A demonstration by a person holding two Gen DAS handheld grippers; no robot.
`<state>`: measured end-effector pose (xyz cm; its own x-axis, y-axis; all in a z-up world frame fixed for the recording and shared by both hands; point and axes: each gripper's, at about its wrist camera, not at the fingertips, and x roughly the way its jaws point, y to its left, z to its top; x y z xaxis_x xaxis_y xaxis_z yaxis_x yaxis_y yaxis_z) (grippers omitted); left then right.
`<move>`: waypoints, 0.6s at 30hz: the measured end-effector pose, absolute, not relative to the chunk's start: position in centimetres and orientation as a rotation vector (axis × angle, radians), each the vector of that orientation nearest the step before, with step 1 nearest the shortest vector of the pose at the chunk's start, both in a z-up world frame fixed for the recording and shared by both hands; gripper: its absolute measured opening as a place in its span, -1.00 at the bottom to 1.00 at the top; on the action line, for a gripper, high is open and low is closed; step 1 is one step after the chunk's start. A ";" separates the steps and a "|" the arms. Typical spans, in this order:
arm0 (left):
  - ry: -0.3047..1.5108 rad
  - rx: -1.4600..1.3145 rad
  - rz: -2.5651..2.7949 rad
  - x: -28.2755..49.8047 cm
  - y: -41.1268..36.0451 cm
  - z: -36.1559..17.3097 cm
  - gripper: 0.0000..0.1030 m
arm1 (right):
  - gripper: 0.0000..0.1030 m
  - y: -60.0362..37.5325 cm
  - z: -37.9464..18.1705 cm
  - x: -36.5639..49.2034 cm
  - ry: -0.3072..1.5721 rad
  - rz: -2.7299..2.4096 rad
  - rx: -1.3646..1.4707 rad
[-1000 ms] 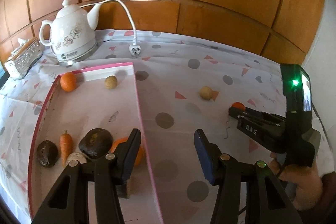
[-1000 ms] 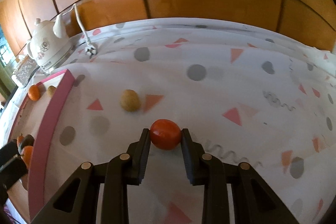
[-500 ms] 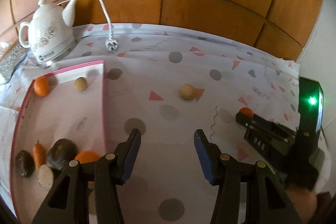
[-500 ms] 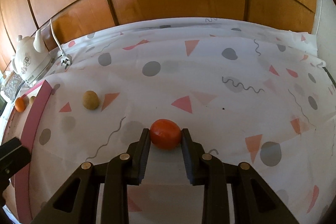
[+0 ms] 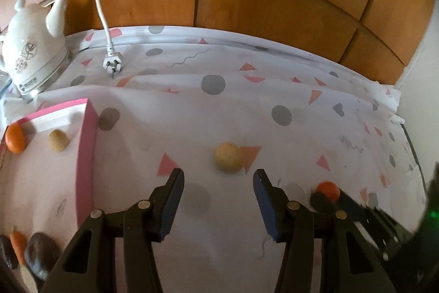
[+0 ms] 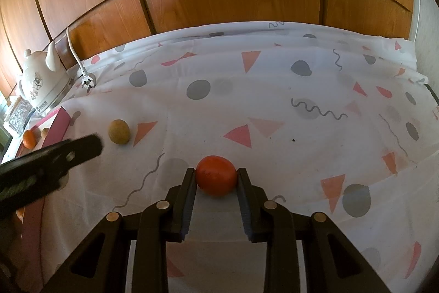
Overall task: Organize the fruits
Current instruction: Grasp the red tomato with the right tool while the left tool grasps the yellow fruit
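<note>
Tomato (image 6: 216, 175), round, smooth and likely soft, sits clamped across its middle between the right gripper (image 6: 216, 179) fingers; gentle pressure suits it. Left gripper (image 5: 218, 183) hangs apart, yellow fruit (image 5: 228, 157) just ahead, best taken across its widest part.

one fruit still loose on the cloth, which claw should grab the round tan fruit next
Left. The left claw is open and empty, with the round tan fruit lying just ahead of its fingers. The right claw is shut on the red-orange round fruit, so it is occupied.

White kettle (image 5: 31, 56), unplugged cord (image 5: 105, 26), patterned tablecloth (image 5: 247, 106).
</note>
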<state>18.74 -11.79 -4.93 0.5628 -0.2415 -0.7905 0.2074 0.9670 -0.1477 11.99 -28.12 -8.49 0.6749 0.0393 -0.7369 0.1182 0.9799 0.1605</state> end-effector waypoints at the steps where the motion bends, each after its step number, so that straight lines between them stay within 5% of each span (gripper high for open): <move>1: 0.935 -0.036 -0.266 19.0 -12.0 -5.0 0.02 | -0.42 -28.1 -8.5 12.0 0.830 -0.044 0.203; 4: 0.937 -0.019 -0.267 20.0 -12.8 -5.4 0.01 | -0.42 -28.1 -8.5 12.1 0.830 -0.042 0.206; 11: 0.956 0.002 -0.242 21.5 -13.5 -7.3 -0.46 | -0.42 -28.2 -8.5 12.1 0.833 -0.042 0.206; 18: 0.952 -0.014 -0.263 19.3 -12.6 -7.1 -0.47 | -0.42 -28.2 -8.5 12.0 0.834 -0.041 0.205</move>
<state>19.33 -12.57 -7.06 0.5505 -0.2283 -0.8030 0.2158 0.9681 -0.1273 12.02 -28.20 -8.52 0.6726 0.0441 -0.7387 0.1164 0.9795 0.1644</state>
